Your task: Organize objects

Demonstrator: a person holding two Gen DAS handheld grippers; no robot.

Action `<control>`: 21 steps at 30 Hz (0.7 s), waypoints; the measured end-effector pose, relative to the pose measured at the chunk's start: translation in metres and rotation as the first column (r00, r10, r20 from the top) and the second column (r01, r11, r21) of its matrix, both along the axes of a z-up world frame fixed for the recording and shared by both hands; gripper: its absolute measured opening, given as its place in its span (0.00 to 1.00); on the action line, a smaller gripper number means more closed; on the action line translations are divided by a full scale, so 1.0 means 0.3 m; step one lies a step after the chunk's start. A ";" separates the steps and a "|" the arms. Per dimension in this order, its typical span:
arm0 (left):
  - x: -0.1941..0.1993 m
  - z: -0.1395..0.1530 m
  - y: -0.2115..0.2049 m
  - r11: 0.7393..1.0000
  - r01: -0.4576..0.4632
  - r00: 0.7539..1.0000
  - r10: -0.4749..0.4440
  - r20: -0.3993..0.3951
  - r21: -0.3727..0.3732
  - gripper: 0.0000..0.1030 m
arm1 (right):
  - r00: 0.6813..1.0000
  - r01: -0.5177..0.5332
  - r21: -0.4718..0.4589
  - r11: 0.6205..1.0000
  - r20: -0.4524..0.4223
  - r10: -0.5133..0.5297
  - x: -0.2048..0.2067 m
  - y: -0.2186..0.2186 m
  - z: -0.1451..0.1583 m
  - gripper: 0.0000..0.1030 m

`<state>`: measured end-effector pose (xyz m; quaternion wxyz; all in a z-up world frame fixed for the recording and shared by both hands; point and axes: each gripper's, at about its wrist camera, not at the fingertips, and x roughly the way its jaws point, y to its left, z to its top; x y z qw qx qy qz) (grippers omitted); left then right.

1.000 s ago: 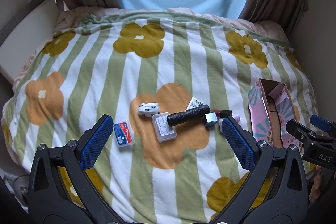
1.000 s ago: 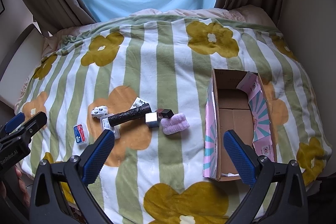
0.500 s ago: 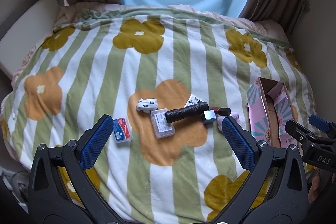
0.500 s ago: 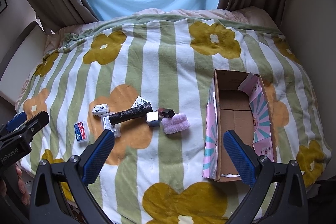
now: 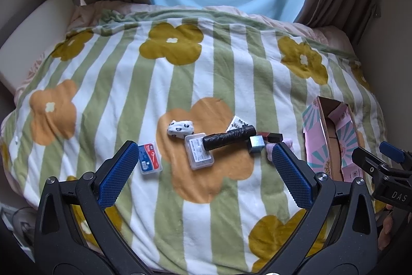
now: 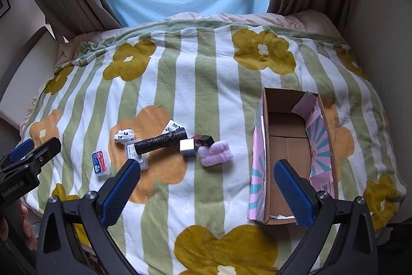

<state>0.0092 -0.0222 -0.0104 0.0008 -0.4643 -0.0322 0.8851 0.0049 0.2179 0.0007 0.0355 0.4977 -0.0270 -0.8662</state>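
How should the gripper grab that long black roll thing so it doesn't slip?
Probably grip the black roll around its middle, coming from above, with the fingers closing across its narrow width. It lies slanted, one end resting on the clear case, so turn the gripper to match that slant.

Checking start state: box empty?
Nearly empty: box shows bare cardboard floor, only a white scrap at its near end; all items lie outside on the blanket.
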 end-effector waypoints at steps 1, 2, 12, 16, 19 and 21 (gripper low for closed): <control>0.000 0.000 -0.001 1.000 -0.001 1.000 0.001 0.000 0.003 1.00 | 1.000 -0.001 0.000 1.000 -0.002 0.001 -0.001 0.001 0.002 0.99; 0.001 0.000 -0.001 1.000 -0.003 1.000 0.003 -0.001 0.005 1.00 | 1.000 -0.002 0.000 1.000 -0.003 0.002 -0.007 0.000 0.008 1.00; -0.002 0.002 -0.004 1.000 -0.002 1.000 0.002 0.000 0.007 1.00 | 1.000 -0.006 0.000 1.000 -0.004 0.006 -0.012 -0.001 0.022 0.99; -0.003 0.004 -0.005 1.000 0.000 1.000 0.000 -0.003 0.009 1.00 | 1.000 -0.005 -0.002 1.000 -0.004 0.005 -0.009 -0.002 0.020 1.00; -0.010 0.007 -0.001 1.000 -0.001 1.000 0.001 -0.006 0.016 1.00 | 1.000 -0.011 -0.004 1.000 -0.010 0.011 -0.014 -0.008 0.030 1.00; -0.012 0.008 0.000 1.000 -0.003 1.000 0.003 -0.007 0.017 0.99 | 1.000 -0.015 -0.003 1.000 -0.016 0.015 -0.016 -0.015 0.036 1.00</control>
